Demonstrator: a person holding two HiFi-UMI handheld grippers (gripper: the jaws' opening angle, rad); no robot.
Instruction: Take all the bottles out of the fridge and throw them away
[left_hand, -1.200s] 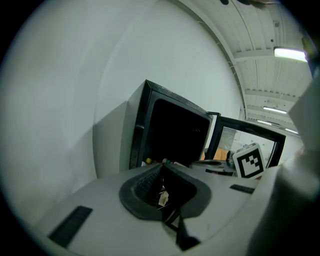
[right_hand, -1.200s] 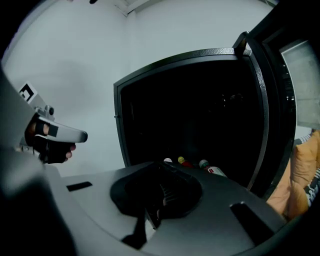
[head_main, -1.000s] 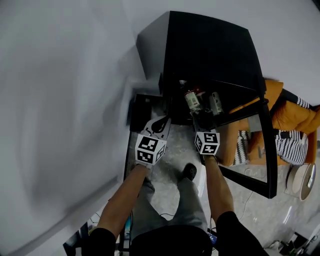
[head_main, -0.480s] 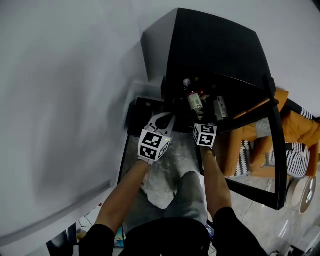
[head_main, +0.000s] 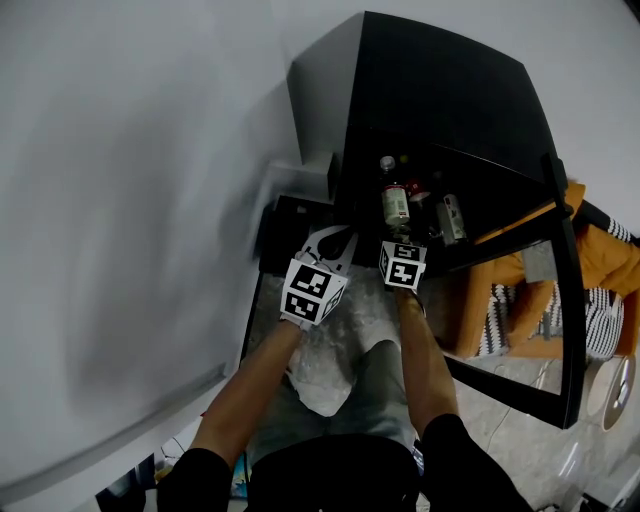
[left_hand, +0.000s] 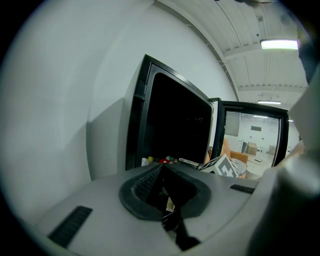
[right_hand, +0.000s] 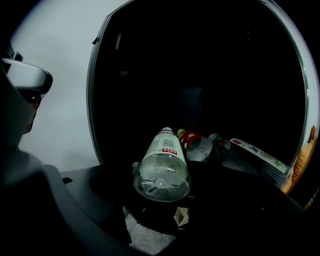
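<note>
1. The clear bottle lies on its side low in the open fridge, base toward us and cap pointing back into the dark.
2. Its long axis runs almost straight along the right gripper, so that gripper meets it end-on, base first.
3. Those jaws have just been opening and now stand wide. The bottle's base sits between them, but the pads aren't pressing, so nothing is gripped.
4. Just to its right lies a red-labelled bottle, with more beyond.
5. The left gripper hangs outside the fridge to the left, jaws together and empty, so the right is clearly nearer.
6. We'd say the right should slide forward along the bottle's body, then squeeze across its width.
</note>
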